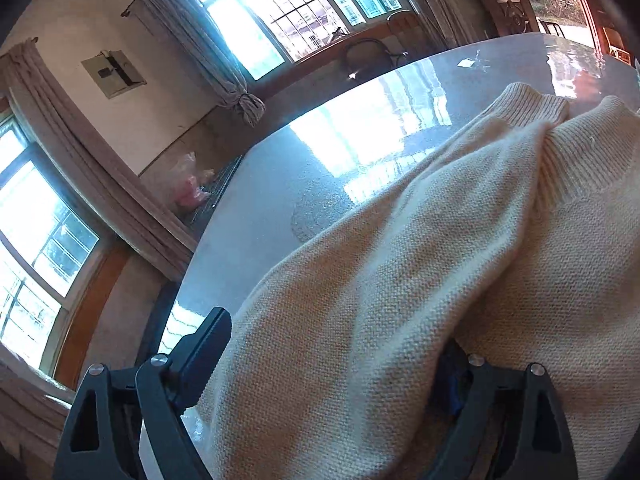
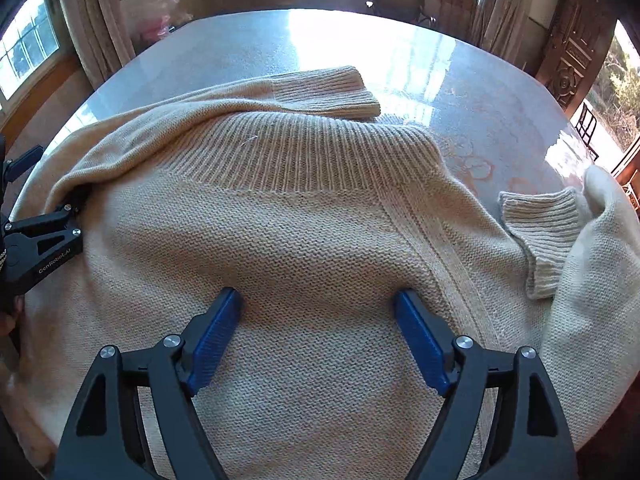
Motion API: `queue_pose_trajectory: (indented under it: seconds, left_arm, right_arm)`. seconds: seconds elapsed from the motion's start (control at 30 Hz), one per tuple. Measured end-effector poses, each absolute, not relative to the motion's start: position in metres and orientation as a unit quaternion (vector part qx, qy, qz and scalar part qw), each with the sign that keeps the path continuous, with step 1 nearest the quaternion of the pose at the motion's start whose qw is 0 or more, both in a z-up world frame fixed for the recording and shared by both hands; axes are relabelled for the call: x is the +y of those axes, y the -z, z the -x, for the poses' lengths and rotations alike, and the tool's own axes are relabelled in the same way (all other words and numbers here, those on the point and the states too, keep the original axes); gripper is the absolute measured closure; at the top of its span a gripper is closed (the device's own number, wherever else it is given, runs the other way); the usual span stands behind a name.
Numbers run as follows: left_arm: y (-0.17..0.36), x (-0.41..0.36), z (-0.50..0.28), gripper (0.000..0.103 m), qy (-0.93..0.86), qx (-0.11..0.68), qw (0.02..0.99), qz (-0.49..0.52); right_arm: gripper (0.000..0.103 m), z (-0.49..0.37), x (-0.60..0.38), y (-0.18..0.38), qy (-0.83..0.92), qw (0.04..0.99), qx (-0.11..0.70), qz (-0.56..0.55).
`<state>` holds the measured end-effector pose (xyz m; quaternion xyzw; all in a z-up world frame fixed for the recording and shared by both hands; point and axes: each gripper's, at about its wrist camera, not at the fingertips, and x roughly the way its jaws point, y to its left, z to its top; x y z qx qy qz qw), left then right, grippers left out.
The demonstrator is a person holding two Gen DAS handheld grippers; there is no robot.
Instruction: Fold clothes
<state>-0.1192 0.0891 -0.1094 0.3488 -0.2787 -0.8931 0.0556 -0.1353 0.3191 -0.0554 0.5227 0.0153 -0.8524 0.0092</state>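
Nearest us, our right gripper rests on the body of the cream sweater, its blue fingers spread wide with knit bulging between them and nothing pinched. At the sweater's left edge our left gripper reaches in under a fold of fabric; in the left wrist view cloth drapes over one finger while the other stands clear, so the jaws look parted, though we cannot tell whether any cloth is caught.

We judge a sleeve fold is under way. To do it well, we would keep the body pinned flat and carry the fold evenly across.

The sweater lies on the tabletop, long axis running away from us, ribbed collar at the far end, one cuff beyond it, another cuff at right.
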Motion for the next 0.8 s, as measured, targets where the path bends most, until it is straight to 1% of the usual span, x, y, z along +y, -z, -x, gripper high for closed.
queue_pose_trajectory:
  seconds: [0.1, 0.5, 0.67, 0.8]
  left_arm:
    - [0.113, 0.076, 0.140, 0.011, 0.889, -0.300, 0.075, -0.339]
    - [0.119, 0.044, 0.236, 0.011, 0.884, -0.285, 0.117, -0.351]
    - [0.118, 0.044, 0.255, 0.011, 0.884, -0.284, 0.117, -0.353]
    - [0.111, 0.050, 0.251, 0.014, 0.870, -0.305, 0.118, -0.368]
  right_arm:
    - [0.019, 0.164, 0.306, 0.057, 0.853, 0.021, 0.025, -0.521]
    - [0.019, 0.280, 0.278, 0.059, 0.859, 0.041, 0.032, -0.509]
    - [0.018, 0.304, 0.278, 0.060, 0.864, 0.043, 0.027, -0.502]
    - [0.018, 0.281, 0.281, 0.047, 0.859, 0.063, 0.001, -0.507]
